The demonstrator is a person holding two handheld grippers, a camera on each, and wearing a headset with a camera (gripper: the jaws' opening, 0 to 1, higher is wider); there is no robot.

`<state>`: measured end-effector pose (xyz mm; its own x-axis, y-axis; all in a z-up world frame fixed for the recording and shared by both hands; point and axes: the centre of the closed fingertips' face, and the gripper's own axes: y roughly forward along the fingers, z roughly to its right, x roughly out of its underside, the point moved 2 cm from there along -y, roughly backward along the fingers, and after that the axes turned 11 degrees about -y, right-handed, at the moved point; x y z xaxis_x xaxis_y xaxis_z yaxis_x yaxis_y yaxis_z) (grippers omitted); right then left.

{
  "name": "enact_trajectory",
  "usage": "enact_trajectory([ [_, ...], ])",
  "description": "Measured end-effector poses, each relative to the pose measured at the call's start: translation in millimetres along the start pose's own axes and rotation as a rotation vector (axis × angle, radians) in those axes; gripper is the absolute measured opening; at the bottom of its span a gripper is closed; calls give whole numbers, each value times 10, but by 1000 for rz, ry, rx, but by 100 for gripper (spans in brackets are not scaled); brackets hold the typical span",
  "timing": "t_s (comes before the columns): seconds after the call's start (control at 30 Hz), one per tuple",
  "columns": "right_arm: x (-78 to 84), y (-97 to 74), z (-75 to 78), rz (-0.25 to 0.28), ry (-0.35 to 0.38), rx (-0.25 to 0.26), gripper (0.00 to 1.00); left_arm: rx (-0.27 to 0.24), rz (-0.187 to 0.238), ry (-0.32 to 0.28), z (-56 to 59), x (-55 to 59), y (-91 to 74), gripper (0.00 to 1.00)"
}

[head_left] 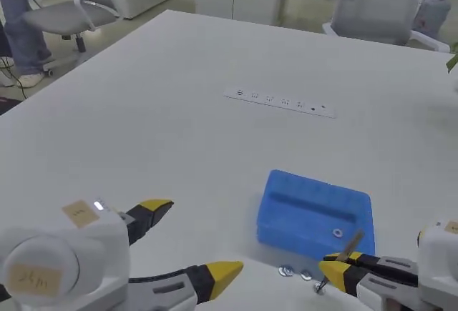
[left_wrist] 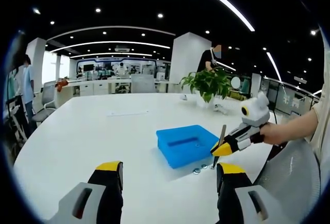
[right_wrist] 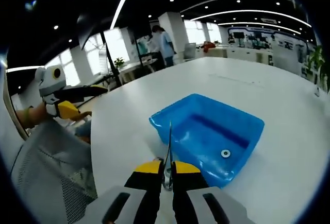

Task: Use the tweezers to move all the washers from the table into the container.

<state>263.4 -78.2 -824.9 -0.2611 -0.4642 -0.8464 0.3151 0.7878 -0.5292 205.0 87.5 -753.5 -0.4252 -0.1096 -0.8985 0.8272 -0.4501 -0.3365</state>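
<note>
Gripping a pair of thin metal tweezers (right_wrist: pixel 169 141), our right tongs (right_wrist: pixel 167 168) have their yellow-tipped jaws pressed together on the tool. The tweezers rise from between the jaws toward the near wall of a blue rectangular plastic container (right_wrist: pixel 216 175). One small silver metal washer (right_wrist: pixel 225 153) lies flat on the container's floor, close to that wall. At least two more silver washers (head_left: pixel 286 271) rest on the white counter (head_left: pixel 164 111), just beside the container's near wall and close to the right tongs.

Our left tongs (head_left: pixel 202 237) hang above the counter off to the container's left, jaws spread wide apart and holding nothing. In the left gripper view we see a hand (left_wrist: pixel 273 131) carrying the right tongs, with the tweezers standing nearly upright.

Farther along the counter, a narrow white power-socket strip (head_left: pixel 279 102) sits flush in the surface. Grey office chairs (head_left: pixel 79 3) stand beyond the far edge, and a leafy green potted plant (left_wrist: pixel 209 85) stands at the counter's far end.
</note>
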Motion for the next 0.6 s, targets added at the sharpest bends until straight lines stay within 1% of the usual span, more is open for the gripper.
enact_trajectory([
  [0.07,-13,-4,-8,14,6,-3,4,-1,-1,1,0,2,0,75],
  [0.13,-13,0,-25,24,-7,-5,4,0,-3,3,1,3,1,75],
  [0.2,1,-3,-67,19,-17,-21,4,0,-4,4,4,4,2,75],
  [0.27,-7,2,-119,21,-58,-28,4,1,-5,4,6,6,3,75],
  [0.3,12,-11,-145,5,-95,-33,4,1,-4,4,7,4,3,75],
  [0.33,1,-16,-185,5,-137,-39,4,0,-3,5,5,2,2,75],
  [0.37,-6,-12,-224,1,-160,-50,3,0,-3,4,4,3,2,75],
  [0.43,-14,7,-309,-10,-184,-78,3,1,-3,3,6,3,3,75],
  [0.5,-23,35,-337,-17,-221,-78,3,2,-5,6,9,6,4,75],
  [0.6,-38,66,-356,-30,-249,-75,3,3,-9,10,11,11,6,75],
])
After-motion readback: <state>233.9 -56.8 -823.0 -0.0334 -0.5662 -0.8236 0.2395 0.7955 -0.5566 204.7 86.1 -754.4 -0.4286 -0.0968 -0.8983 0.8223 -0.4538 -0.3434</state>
